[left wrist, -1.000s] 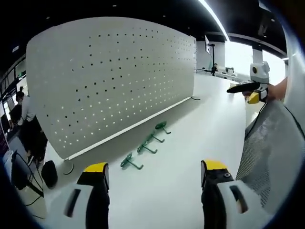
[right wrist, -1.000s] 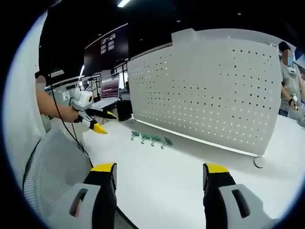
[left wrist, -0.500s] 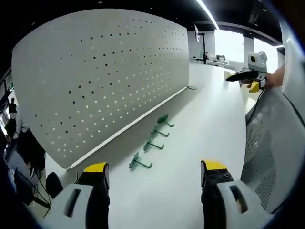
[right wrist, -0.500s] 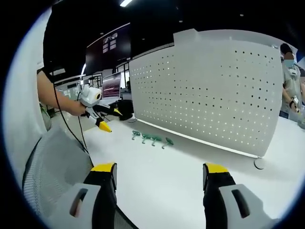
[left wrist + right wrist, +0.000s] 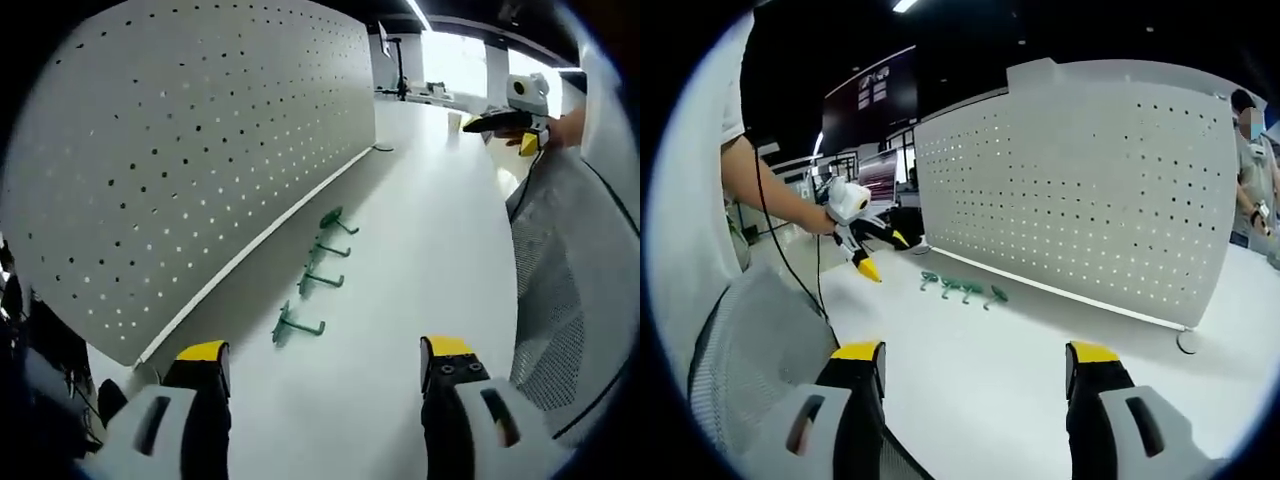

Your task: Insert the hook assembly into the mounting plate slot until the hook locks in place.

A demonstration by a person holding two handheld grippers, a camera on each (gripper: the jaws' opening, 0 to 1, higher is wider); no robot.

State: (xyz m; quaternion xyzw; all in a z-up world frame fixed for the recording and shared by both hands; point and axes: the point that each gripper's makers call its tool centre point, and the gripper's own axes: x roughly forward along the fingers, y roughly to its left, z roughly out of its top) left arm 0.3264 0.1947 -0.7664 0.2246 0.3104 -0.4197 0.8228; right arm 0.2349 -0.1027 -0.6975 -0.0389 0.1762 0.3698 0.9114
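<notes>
Left claw (image 5: 325, 365): yellow-tipped jaws spread wide, nothing between them, hovering above the white worktop (image 5: 420, 250). Just ahead of it four green hooks (image 5: 318, 272) lie flat on the worktop in a row. The row's long axis runs near-to-far, parallel to the base of the pegboard (image 5: 180, 150) and just beside it. Each hook's mounting end faces the board at left; its straight prong points right, away from the board, across the row. Nearest hook (image 5: 293, 325) sits a little ahead of the left jaw; farthest hook (image 5: 334, 219) lies toward the far end of the board. None is on the board.

Pegboard: upright white perforated panel standing on the worktop, filling the left of the left claw's view; its long axis recedes toward the far right.

In the left gripper view the right claw (image 5: 500, 122) shows at far upper right, held by a hand, well apart from the hooks. Its jaws are apart with nothing gripped.

In the right gripper view the right claw's own jaws are wide apart, bare, over the worktop. The hooks here are small, a short row at the foot of the pegboard, well ahead. The left claw enters from the left, held by a hand, tips aimed down-right, near the hooks' row end but not touching. A person (image 5: 1252, 170) stands at the far right behind the board.
</notes>
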